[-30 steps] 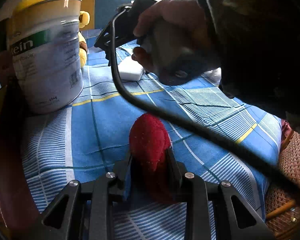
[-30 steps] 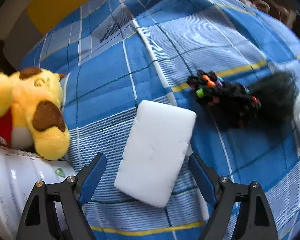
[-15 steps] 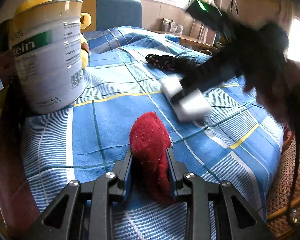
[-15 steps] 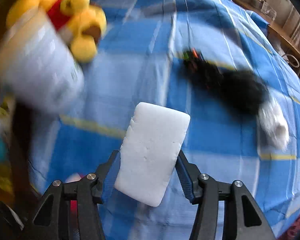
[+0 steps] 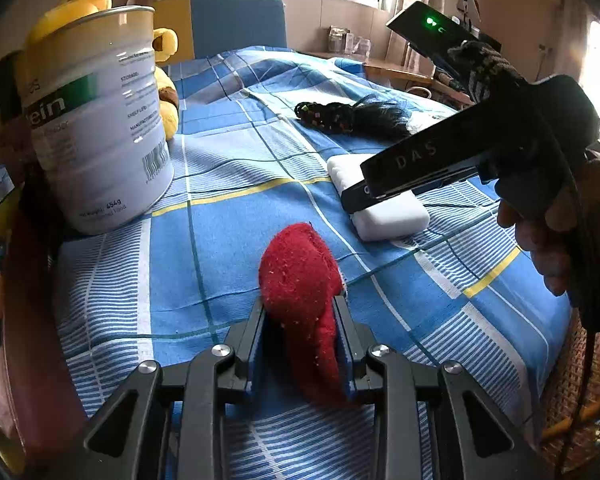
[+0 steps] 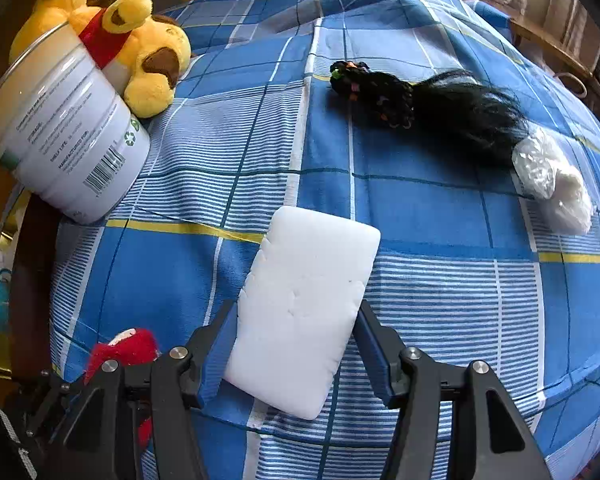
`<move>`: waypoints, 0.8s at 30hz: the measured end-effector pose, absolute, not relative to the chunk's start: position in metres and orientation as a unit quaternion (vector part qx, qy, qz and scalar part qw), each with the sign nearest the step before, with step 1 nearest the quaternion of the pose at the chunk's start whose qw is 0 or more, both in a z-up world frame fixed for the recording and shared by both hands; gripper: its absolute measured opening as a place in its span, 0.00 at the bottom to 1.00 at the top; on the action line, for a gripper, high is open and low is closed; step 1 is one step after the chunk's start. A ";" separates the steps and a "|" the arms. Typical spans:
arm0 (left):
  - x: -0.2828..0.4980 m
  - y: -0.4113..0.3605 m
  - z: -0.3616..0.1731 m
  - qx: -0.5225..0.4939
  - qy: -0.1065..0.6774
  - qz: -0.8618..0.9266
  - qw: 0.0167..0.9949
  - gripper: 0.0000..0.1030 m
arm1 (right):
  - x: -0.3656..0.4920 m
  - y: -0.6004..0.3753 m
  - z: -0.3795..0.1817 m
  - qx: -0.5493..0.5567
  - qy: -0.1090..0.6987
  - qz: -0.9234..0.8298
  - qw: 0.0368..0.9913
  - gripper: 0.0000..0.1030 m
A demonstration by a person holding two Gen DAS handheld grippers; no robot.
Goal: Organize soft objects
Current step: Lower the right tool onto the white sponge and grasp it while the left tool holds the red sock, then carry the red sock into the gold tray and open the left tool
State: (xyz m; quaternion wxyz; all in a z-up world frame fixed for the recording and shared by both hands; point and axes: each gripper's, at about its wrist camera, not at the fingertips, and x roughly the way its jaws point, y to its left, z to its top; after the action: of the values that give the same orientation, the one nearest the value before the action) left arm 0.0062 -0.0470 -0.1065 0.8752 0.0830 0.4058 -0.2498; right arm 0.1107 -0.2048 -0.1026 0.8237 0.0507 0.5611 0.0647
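Observation:
My left gripper (image 5: 300, 308) is shut on a red fuzzy soft thing (image 5: 296, 264), which it holds just above the blue checked bedspread (image 5: 220, 248). In the right wrist view the same red thing (image 6: 124, 350) shows at the lower left. A white sponge block (image 6: 308, 288) sits between the fingers of my right gripper (image 6: 296, 312). That gripper's jaws are opening, though both pads still touch the block's sides. From the left wrist view the sponge (image 5: 392, 216) rests on the bedspread, under the right gripper (image 5: 420, 168) and a person's hand (image 5: 548, 232).
A tall white tin (image 6: 60, 132) stands at the left with a yellow plush toy (image 6: 140, 48) behind it. A black hairpiece with coloured beads (image 6: 420, 104) and a white fluffy bundle (image 6: 552, 184) lie farther right. A wicker edge (image 5: 572, 380) borders the bed's right side.
My right gripper closed on the white sponge and carried it from beside the plush toy to the nearer middle of the bed. The left gripper kept still with the red thing.

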 end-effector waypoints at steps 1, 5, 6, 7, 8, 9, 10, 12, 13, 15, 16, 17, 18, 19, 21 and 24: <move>0.005 -0.048 -0.106 0.084 0.406 -0.249 0.875 0.30 | 0.110 -0.205 -0.103 0.050 0.561 0.066 0.824 0.58; 0.006 -0.051 -0.103 0.097 0.413 -0.242 0.873 0.30 | 0.112 -0.205 -0.106 0.055 0.561 0.070 0.823 0.59; 0.006 -0.051 -0.102 0.098 0.416 -0.239 0.872 0.29 | 0.112 -0.206 -0.106 0.054 0.561 0.070 0.823 0.59; 0.006 -0.050 -0.101 0.096 0.418 -0.237 0.872 0.29 | 0.111 -0.206 -0.106 0.053 0.561 0.069 0.823 0.59; 0.006 -0.048 -0.100 0.095 0.421 -0.233 0.872 0.29 | 0.111 -0.207 -0.105 0.050 0.560 0.069 0.824 0.59; 0.006 -0.046 -0.098 0.094 0.423 -0.229 0.872 0.28 | 0.112 -0.206 -0.106 0.048 0.560 0.069 0.824 0.59; 0.005 -0.044 -0.096 0.092 0.424 -0.225 0.873 0.28 | 0.113 -0.205 -0.107 0.047 0.560 0.069 0.824 0.60; 0.003 -0.038 -0.089 0.083 0.422 -0.220 0.875 0.28 | 0.114 -0.203 -0.108 0.042 0.559 0.070 0.825 0.60; 0.002 -0.034 -0.083 0.078 0.418 -0.218 0.878 0.28 | 0.114 -0.203 -0.108 0.041 0.559 0.069 0.826 0.60; -0.001 -0.027 -0.071 0.071 0.408 -0.214 0.885 0.28 | 0.114 -0.202 -0.107 0.037 0.558 0.069 0.826 0.60; -0.002 -0.023 -0.065 0.067 0.402 -0.212 0.888 0.28 | 0.114 -0.202 -0.107 0.033 0.557 0.069 0.827 0.60; -0.004 -0.019 -0.058 0.063 0.395 -0.210 0.892 0.28 | 0.113 -0.202 -0.107 0.031 0.557 0.069 0.827 0.60; -0.004 -0.014 -0.051 0.058 0.388 -0.207 0.896 0.28 | 0.113 -0.202 -0.107 0.030 0.556 0.069 0.827 0.60; -0.005 -0.010 -0.043 0.054 0.381 -0.204 0.900 0.28 | 0.113 -0.202 -0.107 0.030 0.556 0.069 0.828 0.60; -0.007 -0.001 -0.034 0.049 0.371 -0.196 0.906 0.28 | 0.113 -0.203 -0.106 0.030 0.556 0.069 0.828 0.60; -0.008 0.011 -0.024 0.039 0.365 -0.184 0.912 0.28 | 0.113 -0.204 -0.107 0.026 0.554 0.070 0.829 0.60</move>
State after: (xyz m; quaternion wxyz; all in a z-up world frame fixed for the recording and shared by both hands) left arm -0.0083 0.0105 -0.0240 0.9117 0.0390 0.3650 -0.1844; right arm 0.1125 -0.2037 -0.1067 0.8292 0.0263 0.5539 0.0700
